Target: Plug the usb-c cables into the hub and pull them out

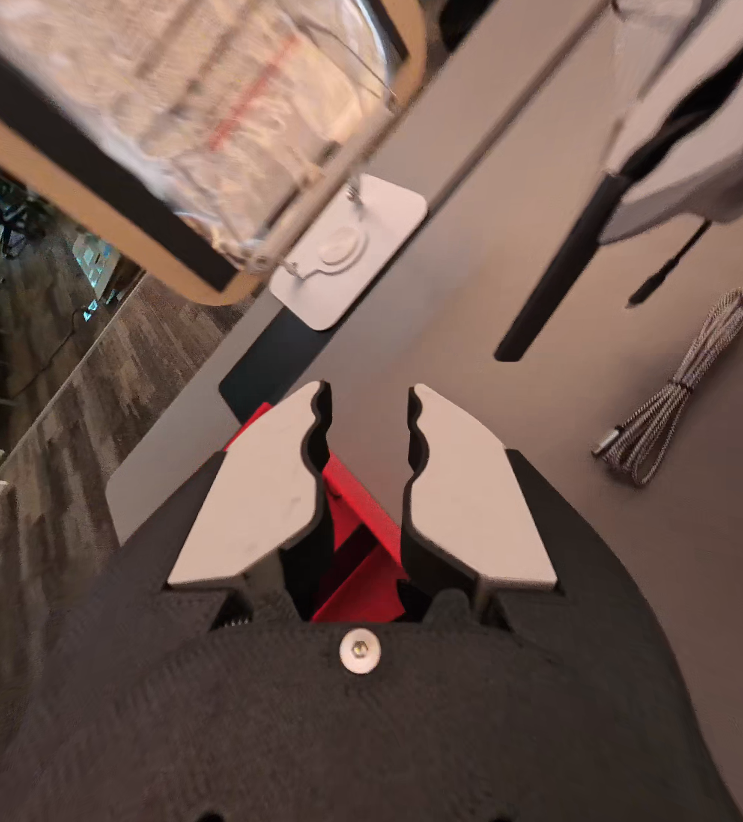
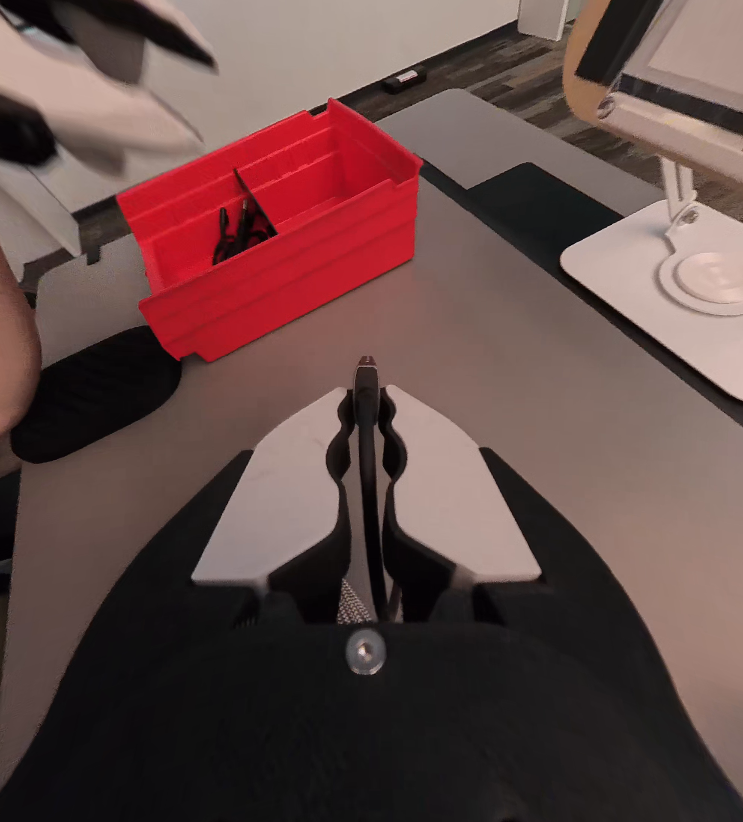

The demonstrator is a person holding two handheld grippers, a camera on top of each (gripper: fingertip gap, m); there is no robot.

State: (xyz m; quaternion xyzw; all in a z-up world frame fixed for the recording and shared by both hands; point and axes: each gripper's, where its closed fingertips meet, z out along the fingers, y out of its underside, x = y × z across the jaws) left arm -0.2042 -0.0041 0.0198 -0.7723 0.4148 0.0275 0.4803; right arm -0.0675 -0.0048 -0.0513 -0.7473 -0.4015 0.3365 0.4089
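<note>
Right gripper [image 2: 366,391] clamped on black cable [image 2: 367,467], left gripper [image 1: 369,400] apart over red bin [image 1: 351,502] at my worktop [image 2: 516,400] corner.

The left tongs [image 1: 369,400] hang parted and empty over a red bin [image 1: 351,525] near the table [image 1: 449,311] edge. A bundled braided cable [image 1: 672,396] lies on the table, beside a white stand base [image 1: 360,253].

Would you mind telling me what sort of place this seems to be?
Probably an office or lab workroom: a grey desk bearing a red parts bin and a white stand base, with patterned carpet underneath.
</note>
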